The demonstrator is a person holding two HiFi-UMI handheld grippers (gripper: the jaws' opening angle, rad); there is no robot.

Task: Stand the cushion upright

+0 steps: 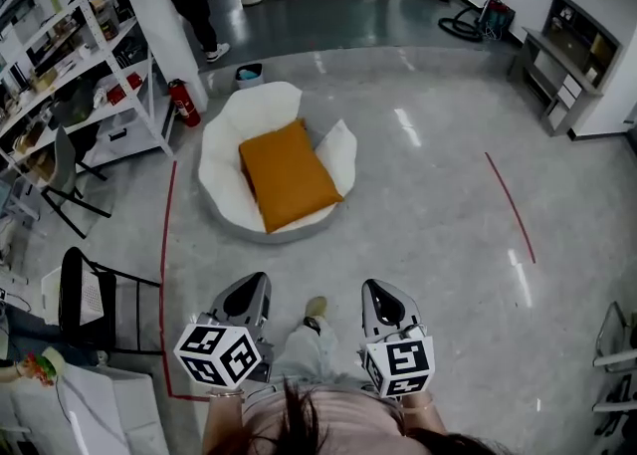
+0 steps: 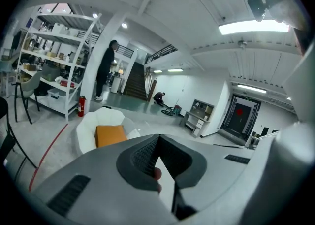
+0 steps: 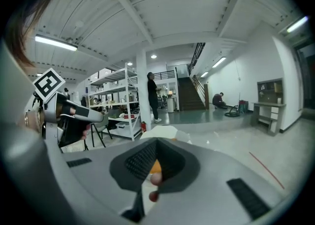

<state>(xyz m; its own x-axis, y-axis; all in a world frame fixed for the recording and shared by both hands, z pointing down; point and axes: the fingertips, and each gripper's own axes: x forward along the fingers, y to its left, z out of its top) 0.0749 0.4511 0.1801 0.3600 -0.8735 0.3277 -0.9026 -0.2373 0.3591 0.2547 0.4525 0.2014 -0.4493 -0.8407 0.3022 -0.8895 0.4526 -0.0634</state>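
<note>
Your left gripper [image 1: 259, 280] and right gripper [image 1: 372, 287] at the floor's [image 1: 448, 214] near edge, both jaws pressed together, empty, orange cushion [image 1: 287, 174] lying flat mid-seat [image 1: 223, 144], corner over the seat's near edge, well apart from both grippers.

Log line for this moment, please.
cushion: lying flat in white seat | left gripper: shut, empty | right gripper: shut, empty | both apart from cushion
</note>
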